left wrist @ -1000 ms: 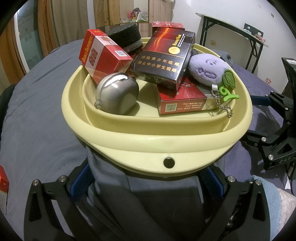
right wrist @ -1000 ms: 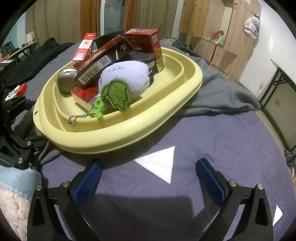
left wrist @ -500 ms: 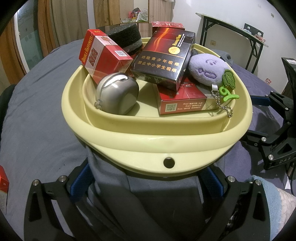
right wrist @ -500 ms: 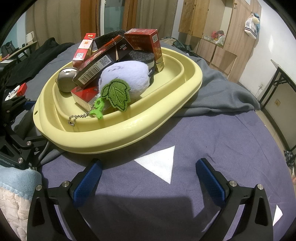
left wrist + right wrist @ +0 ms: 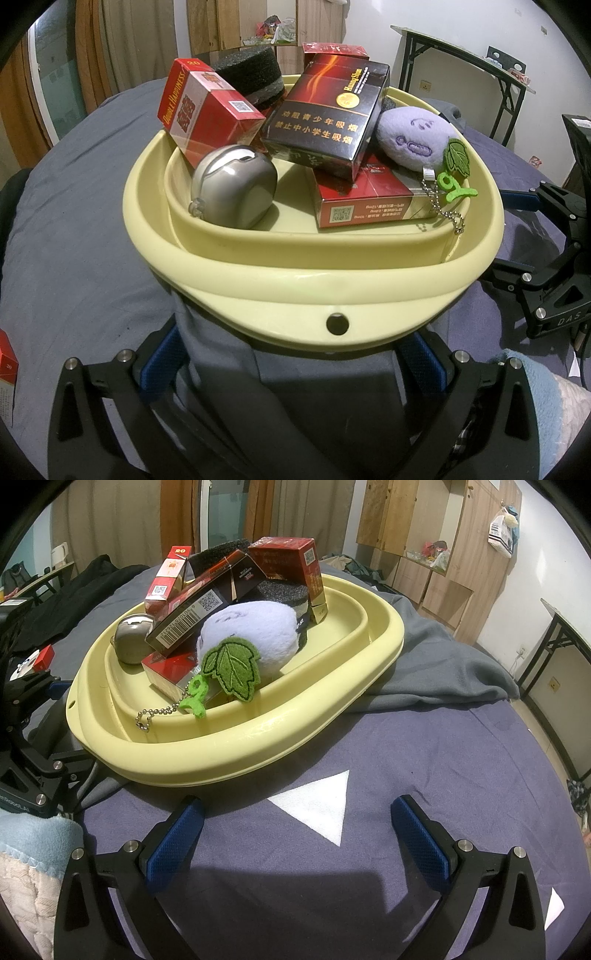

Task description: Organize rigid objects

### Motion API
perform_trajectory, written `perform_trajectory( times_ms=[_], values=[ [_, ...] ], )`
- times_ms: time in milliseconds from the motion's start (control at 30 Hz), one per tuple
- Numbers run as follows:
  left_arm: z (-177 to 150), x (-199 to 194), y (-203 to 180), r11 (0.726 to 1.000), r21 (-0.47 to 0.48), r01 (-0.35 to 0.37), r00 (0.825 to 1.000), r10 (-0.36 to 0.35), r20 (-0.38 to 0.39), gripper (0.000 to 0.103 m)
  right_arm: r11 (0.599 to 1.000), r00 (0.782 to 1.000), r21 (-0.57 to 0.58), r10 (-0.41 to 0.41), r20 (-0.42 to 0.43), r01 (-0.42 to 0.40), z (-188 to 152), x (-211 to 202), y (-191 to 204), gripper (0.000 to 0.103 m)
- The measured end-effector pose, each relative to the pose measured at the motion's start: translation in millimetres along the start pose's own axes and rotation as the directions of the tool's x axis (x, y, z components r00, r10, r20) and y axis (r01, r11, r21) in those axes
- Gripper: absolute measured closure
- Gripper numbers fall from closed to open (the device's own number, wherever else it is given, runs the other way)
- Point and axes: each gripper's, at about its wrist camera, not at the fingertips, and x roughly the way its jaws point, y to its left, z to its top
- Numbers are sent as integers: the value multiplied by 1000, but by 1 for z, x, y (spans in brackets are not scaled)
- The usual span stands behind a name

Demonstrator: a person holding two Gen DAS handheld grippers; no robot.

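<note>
A pale yellow basin (image 5: 314, 284) rests on a grey cloth (image 5: 325, 406) on the bed. It holds a tilted red box (image 5: 207, 110), a black box (image 5: 328, 118), a flat red box (image 5: 365, 206), a silver round case (image 5: 234, 186), a black sponge (image 5: 251, 74) and a purple plush (image 5: 413, 138) with a green leaf charm. My left gripper (image 5: 291, 360) is open at the basin's near rim, its fingers either side of the cloth. Beside the basin (image 5: 258, 746), my right gripper (image 5: 295, 834) is open over the bare sheet, holding nothing.
A small red box (image 5: 5, 362) lies on the sheet at the far left. A light blue towel (image 5: 535, 387) sits near the left gripper's right side. A black folding table (image 5: 461, 62) stands by the wall, and wooden cupboards (image 5: 443, 535) are behind the bed.
</note>
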Motion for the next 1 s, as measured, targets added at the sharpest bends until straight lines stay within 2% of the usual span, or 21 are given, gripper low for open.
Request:
perform_trajectory(
  times_ms=[1000],
  values=[
    [-1, -1, 0, 1000, 8, -6, 1000, 6, 0, 0, 1000, 1000, 0, 0, 0, 0, 0, 0, 0, 0]
  ],
)
